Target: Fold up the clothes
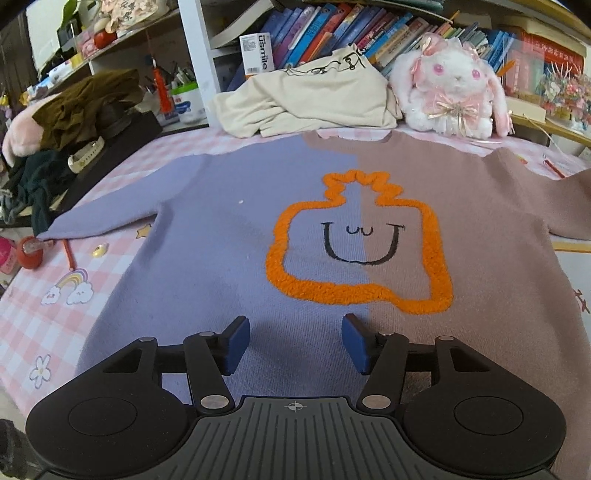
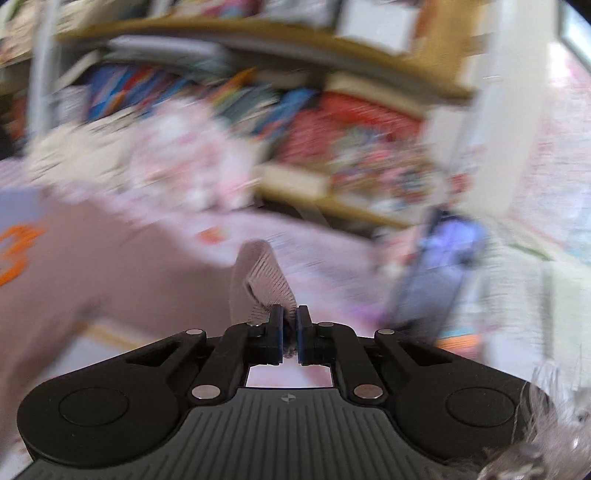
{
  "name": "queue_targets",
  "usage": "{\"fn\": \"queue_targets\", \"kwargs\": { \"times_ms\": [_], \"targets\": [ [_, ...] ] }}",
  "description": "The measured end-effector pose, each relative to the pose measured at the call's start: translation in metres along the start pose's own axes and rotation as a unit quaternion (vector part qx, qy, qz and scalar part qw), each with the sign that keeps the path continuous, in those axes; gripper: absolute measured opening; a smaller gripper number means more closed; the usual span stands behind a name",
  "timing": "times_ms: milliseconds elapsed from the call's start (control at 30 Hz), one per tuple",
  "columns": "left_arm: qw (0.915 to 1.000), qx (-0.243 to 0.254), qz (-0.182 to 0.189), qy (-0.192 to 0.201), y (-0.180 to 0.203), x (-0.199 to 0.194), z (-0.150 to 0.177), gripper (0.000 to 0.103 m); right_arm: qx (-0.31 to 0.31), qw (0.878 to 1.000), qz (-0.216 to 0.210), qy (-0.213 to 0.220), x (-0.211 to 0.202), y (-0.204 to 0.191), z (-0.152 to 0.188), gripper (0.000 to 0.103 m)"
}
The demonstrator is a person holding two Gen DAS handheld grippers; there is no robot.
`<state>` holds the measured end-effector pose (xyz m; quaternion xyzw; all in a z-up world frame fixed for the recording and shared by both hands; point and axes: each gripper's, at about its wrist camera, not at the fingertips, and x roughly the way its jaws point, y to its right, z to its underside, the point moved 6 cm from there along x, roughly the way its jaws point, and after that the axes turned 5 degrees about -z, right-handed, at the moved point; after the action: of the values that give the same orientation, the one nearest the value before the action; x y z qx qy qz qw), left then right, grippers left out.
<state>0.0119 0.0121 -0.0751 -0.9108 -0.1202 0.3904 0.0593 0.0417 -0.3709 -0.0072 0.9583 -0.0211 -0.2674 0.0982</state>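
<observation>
Left gripper (image 1: pixel 294 341) hovering low over the sweater (image 1: pixel 229 258), jaws spread wide, blue pads (image 1: pixel 236 345) well apart, nothing between them. Bare purple knit showing in the gap; whether the pads touch the cloth, cannot tell. Sweater lying flat and face-up on the pink checked cover (image 1: pixel 26 332), purple half to the left of the jaws, brown half (image 1: pixel 498 229) to the right, colour seam running straight ahead just right of centre. Orange fluffy outline with a smiling face (image 1: pixel 360 240) dead ahead of the open jaws. Purple sleeve (image 1: pixel 110 206) stretched out far left. Beyond the neckline, a crumpled cream garment (image 1: pixel 314 99); just right of it, a white plush rabbit (image 1: pixel 450 92) in pink bows. Bookshelf (image 1: pixel 332 33) behind both. Dark heap of clothes (image 1: pixel 81 110) off to the far left.

Over to the right gripper (image 2: pixel 290 325): jaws pinched nearly together, clamped on a ribbed brown cuff (image 2: pixel 264 273). Cuff standing up out of the pads and folding over just ahead of them. Brown sleeve (image 2: pixel 129 273) trailing away to the left of the jaws toward the sweater body, a scrap of the orange outline (image 2: pixel 18 251) at the far left edge. Everything past the cuff smeared with blur: shelves and colours only, details unreadable.
</observation>
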Motion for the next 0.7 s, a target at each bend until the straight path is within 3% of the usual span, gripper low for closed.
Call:
{"fn": "queue_targets", "kwargs": {
  "times_ms": [133,200,233,333,467,633,700],
  "targets": [
    [1.0,0.004,-0.001,-0.004,0.0,-0.001,-0.001,0.056,0.02,0.998,0.063,0.001,0.003,0.034,-0.003,0.01],
    [0.9999,0.012,-0.001,-0.005,0.001,-0.002,-0.002,0.056,0.023,0.997,0.077,0.009,0.002,0.039,-0.004,0.032],
    [0.9998,0.017,-0.001,-0.005,0.001,-0.002,-0.002,0.056,0.025,0.997,0.072,0.016,0.0,0.037,-0.005,0.048],
    [0.9995,0.032,-0.004,0.0,-0.001,-0.006,-0.004,0.058,0.024,0.999,0.032,0.032,-0.005,0.021,-0.008,0.048],
    [0.9986,0.049,-0.011,0.017,-0.007,-0.014,-0.007,0.058,0.025,0.998,-0.055,0.01,-0.003,-0.021,-0.001,0.048],
    [0.9986,0.041,-0.015,0.029,-0.027,-0.02,-0.009,0.06,0.036,0.98,-0.186,-0.053,-0.005,-0.081,0.015,0.049],
    [0.999,0.029,-0.016,0.03,-0.038,-0.017,-0.009,0.061,0.046,0.976,-0.202,-0.072,-0.007,-0.095,0.02,0.054]
  ]
}}
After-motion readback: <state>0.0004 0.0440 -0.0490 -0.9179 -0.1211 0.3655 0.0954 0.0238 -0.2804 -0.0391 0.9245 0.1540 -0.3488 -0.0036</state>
